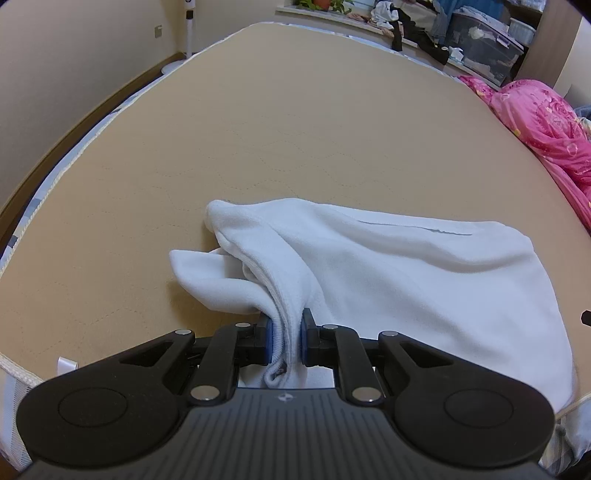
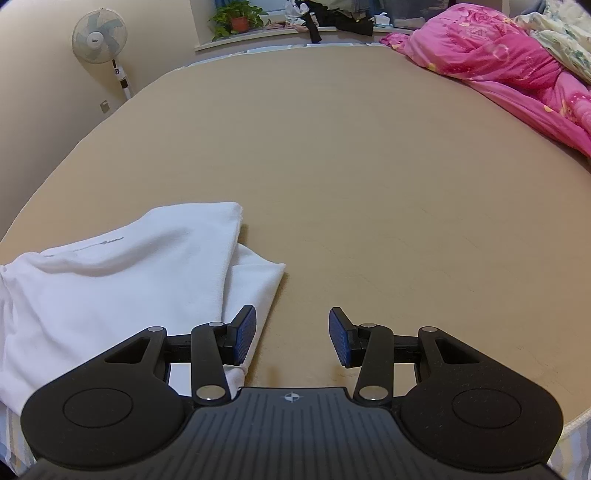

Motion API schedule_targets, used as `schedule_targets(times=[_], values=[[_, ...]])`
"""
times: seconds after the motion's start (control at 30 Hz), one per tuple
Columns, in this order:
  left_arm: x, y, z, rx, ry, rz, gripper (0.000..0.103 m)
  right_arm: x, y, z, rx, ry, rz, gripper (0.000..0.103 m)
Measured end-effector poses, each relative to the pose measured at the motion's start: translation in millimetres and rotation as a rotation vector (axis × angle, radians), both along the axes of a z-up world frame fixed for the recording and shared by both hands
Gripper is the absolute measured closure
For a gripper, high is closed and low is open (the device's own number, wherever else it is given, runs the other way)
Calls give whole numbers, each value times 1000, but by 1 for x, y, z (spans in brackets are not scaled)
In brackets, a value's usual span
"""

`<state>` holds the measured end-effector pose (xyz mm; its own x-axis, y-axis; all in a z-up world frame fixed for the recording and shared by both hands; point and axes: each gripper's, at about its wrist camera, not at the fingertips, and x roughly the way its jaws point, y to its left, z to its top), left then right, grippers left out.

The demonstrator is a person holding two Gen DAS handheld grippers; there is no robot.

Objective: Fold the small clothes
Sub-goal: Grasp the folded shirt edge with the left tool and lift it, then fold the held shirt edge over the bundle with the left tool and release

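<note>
Your left gripper (image 1: 287, 341) is clamped on a bunched edge of the white garment (image 1: 388, 266); the blue pads (image 1: 269, 341) press the cloth from both sides, and a small hemmed loop of it hangs just below them; from that pinch the fabric rises and spreads away to the right across the tan mattress (image 1: 258, 129), with one loose flap folded out to the left and lying flat on the bed. A thin grey line of stitching or print runs along the far upper part of the cloth.

Your right gripper (image 2: 292, 338) stands wide apart and holds nothing; its left pad (image 2: 245, 338) sits over the near right edge of the garment, whether touching it you cannot tell from this view; its right pad hangs over bare mattress. From the right wrist view the garment fills the lower left, with two layered corners pointing toward the middle of the bed.

A pink quilt (image 2: 509, 62) is heaped at the far right of the mattress; a standing fan (image 2: 100, 37) is by the wall at the far left; a potted plant (image 2: 238, 18) sits on the sill behind the bed, beside a pile of dark and light clothes (image 2: 332, 18).
</note>
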<state>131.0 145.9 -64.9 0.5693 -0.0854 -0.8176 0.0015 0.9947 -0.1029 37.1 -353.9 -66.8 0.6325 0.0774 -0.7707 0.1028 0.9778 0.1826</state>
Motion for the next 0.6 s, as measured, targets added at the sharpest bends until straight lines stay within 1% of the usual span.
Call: schedule_targets(times=[0.3, 0.4, 0.5, 0.6], values=[[-1, -2, 1, -4, -3, -4, 89, 2, 4, 0, -7, -1, 6, 57], [-2, -6, 4, -4, -26, -24, 89, 2, 3, 1, -10, -6, 3, 57], [-9, -25, 15, -11, -63, -95, 89, 0, -1, 4, 1, -20, -13, 57], [-17, -61, 38, -17, -113, -193, 89, -1, -7, 9, 25, -41, -31, 58]])
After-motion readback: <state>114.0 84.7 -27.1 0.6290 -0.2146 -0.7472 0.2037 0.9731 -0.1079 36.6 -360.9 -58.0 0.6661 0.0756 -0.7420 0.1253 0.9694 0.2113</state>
